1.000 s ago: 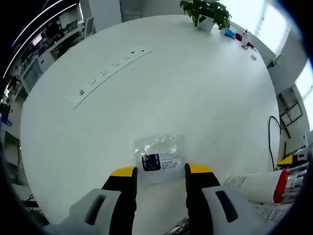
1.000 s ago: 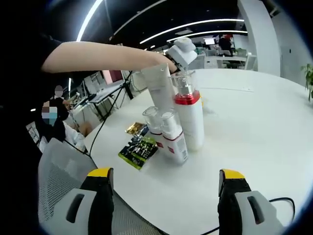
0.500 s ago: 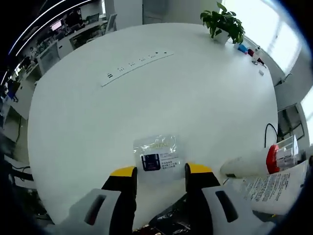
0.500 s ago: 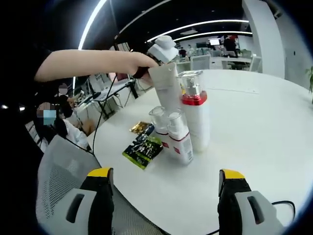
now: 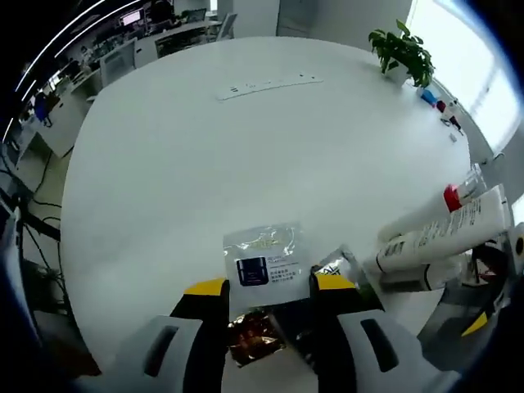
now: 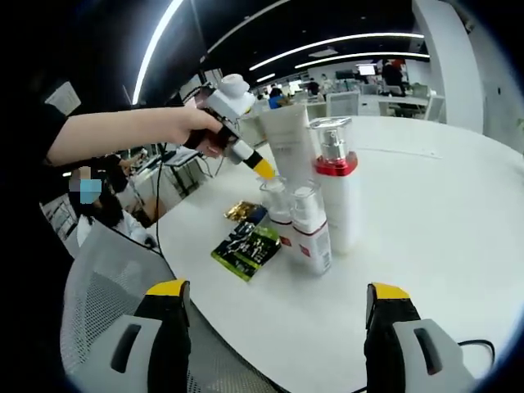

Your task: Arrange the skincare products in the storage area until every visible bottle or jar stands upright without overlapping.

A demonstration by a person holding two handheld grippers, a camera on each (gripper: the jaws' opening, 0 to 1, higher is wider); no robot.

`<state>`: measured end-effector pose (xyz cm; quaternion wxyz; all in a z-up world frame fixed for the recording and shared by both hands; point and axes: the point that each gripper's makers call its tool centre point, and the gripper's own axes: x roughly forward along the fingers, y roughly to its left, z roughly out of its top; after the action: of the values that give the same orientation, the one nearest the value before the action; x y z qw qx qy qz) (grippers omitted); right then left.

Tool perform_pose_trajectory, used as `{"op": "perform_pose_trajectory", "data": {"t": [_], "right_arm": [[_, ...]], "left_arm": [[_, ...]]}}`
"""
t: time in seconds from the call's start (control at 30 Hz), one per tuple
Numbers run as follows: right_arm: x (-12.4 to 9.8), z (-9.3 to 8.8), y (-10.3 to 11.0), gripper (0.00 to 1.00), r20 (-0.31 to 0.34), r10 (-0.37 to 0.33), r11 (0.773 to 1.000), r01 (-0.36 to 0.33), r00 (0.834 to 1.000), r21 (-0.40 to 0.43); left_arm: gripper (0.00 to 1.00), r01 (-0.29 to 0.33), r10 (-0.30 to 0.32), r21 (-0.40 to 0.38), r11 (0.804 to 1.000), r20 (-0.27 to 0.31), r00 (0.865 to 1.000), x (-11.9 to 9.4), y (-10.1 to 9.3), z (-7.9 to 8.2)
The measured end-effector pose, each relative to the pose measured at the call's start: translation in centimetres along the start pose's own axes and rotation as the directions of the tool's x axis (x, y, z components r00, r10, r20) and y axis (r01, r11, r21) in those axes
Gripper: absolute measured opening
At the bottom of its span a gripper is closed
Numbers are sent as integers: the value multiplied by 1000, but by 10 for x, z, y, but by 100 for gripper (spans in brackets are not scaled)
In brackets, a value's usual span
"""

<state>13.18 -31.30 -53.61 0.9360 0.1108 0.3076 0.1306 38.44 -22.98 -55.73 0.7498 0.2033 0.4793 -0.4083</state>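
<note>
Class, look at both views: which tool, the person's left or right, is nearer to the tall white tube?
Left. The left tool hangs right beside the tall white tube, gripping a clear sachet. The right tool sits open, farther back at the table edge.

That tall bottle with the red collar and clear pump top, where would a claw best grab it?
Around the white body of the tall bottle, below the red collar, coming in level from the open table side. It stands upright and the body is straight, while the clear pump top is narrow and stepped. The two small bottles crowd its other side.
</note>
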Motion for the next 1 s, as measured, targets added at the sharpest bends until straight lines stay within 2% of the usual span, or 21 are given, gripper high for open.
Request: {"op": "perform_pose_trajectory", "data": {"t": [0.07,0.17,0.3,0.47,0.5,0.57,0.67,0.77,1.0], "right_arm": [[0,0,0,92,0,3,1000,-3,1000,1],[0,-1,1,91,-3,9,1000,-9,1000,1],[0,0,2,91,0,11,1000,-11,1000,-7],[-1,1,2,91,7,12,1000,-12,1000,-8],[0,1,3,91,8,12,1000,-12,1000,-8],[0,2,4,91,8,16,1000,-16,1000,-9],[0,1,4,91,5,18,1000,-18,1000,-13],[-1,1,4,90,7,15,1000,-15,1000,-14],[-1,1,4,90,11,12,1000,-11,1000,-13]], "left_arm": [[37,6,-5,-50,999,15,1000,-4,6,-4],[37,-1,3,-80,997,17,1000,-11,4,-21],[37,-20,24,-161,987,21,999,-19,1,-52],[37,-26,27,-207,978,5,1000,-16,-1,-88],[37,-32,33,-214,976,3,999,-22,-2,-96],[37,-46,43,-203,978,-18,999,-24,-3,-112],[37,-49,42,-204,978,-37,998,-19,-3,-123],[37,-56,47,-224,973,-45,998,-25,-6,-134],[37,-70,58,-255,965,-54,997,-19,-8,-147]]}}
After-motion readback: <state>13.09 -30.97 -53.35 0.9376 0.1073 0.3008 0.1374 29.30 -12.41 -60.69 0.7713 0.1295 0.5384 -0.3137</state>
